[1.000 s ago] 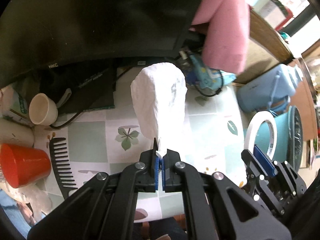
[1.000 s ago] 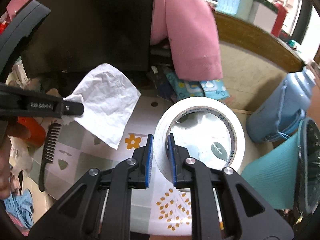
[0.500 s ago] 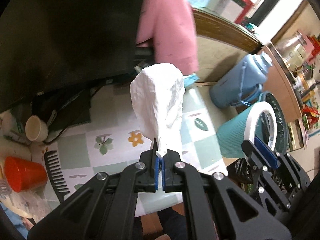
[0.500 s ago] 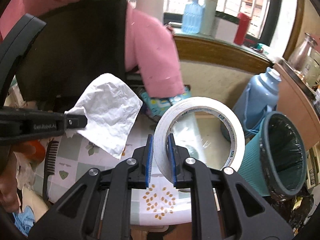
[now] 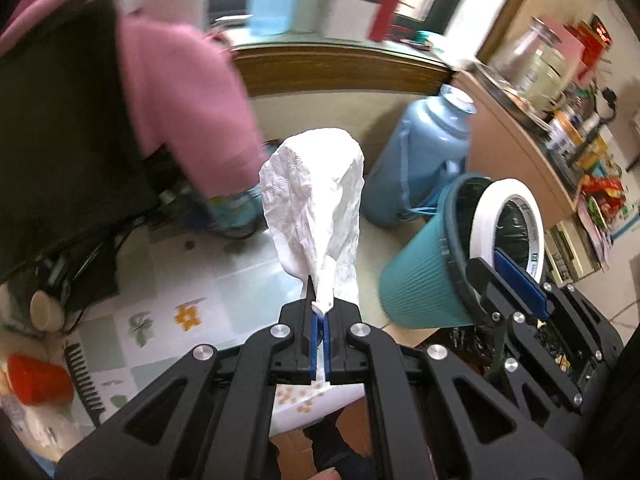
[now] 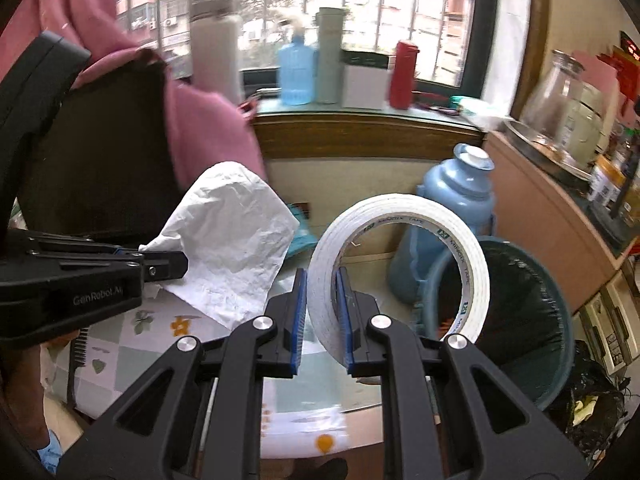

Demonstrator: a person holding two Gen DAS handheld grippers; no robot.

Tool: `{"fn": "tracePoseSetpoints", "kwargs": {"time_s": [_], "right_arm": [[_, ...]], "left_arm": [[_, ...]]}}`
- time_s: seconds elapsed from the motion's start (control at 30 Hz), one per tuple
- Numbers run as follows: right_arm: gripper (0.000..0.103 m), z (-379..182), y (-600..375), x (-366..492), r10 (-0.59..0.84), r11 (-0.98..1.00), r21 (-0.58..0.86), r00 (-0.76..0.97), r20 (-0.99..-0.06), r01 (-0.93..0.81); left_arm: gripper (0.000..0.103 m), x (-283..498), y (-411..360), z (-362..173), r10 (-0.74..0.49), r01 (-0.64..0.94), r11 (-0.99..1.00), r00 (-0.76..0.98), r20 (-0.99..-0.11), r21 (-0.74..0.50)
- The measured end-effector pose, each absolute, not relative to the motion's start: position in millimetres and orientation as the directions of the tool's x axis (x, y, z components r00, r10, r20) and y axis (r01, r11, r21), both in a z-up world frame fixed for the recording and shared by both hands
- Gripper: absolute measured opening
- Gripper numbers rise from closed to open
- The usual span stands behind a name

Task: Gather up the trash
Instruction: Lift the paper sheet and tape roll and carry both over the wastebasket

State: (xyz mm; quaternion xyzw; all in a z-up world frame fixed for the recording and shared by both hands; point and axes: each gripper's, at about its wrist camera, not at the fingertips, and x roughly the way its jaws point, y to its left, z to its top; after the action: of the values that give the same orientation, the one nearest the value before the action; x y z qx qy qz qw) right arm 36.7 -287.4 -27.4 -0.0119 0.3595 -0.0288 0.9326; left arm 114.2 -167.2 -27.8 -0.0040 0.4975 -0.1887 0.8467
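Cluttered, floral-clothed surface (image 5: 168,312) lies below you; the teal bin (image 6: 532,320) stands beside it. Your right tongs (image 6: 322,312) clamp the tape roll (image 6: 400,268) by its wall, near the rim, presumably for dropping; left tongs (image 5: 319,330) pinch the crumpled tissue (image 5: 316,208) over the surface. Bin's base is cut off

Across the top of my right view I see a barred window (image 6: 360,12) with daylight and buildings outside. Below it runs a wooden sill (image 6: 360,136) carrying bottles, above a pale wall (image 6: 344,184). At right a tan cabinet (image 6: 552,216) holds jars. The worktop (image 5: 160,312), lower left, has a floral checked cover.
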Motion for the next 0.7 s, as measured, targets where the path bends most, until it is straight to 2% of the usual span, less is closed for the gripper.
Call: {"fn": "tracePoseSetpoints", "kwargs": {"time_s": [0.4, 0.7], "right_arm": [[0.016, -25.2, -401.4, 4.3, -0.167, 0.978, -0.018, 0.731, -0.661, 0.208], [0.016, -39.9, -461.1, -9.6, -0.195, 0.958, 0.022, 0.702, -0.685, 0.287]], "left_arm": [[0.002, 98.6, -301.6, -16.3, -0.395, 0.493, 0.853, 0.400, -0.827, -0.170], [0.002, 89.3, -369.9, -28.1, -0.429, 0.576, 0.797, 0.331, -0.840, -0.180]]}}
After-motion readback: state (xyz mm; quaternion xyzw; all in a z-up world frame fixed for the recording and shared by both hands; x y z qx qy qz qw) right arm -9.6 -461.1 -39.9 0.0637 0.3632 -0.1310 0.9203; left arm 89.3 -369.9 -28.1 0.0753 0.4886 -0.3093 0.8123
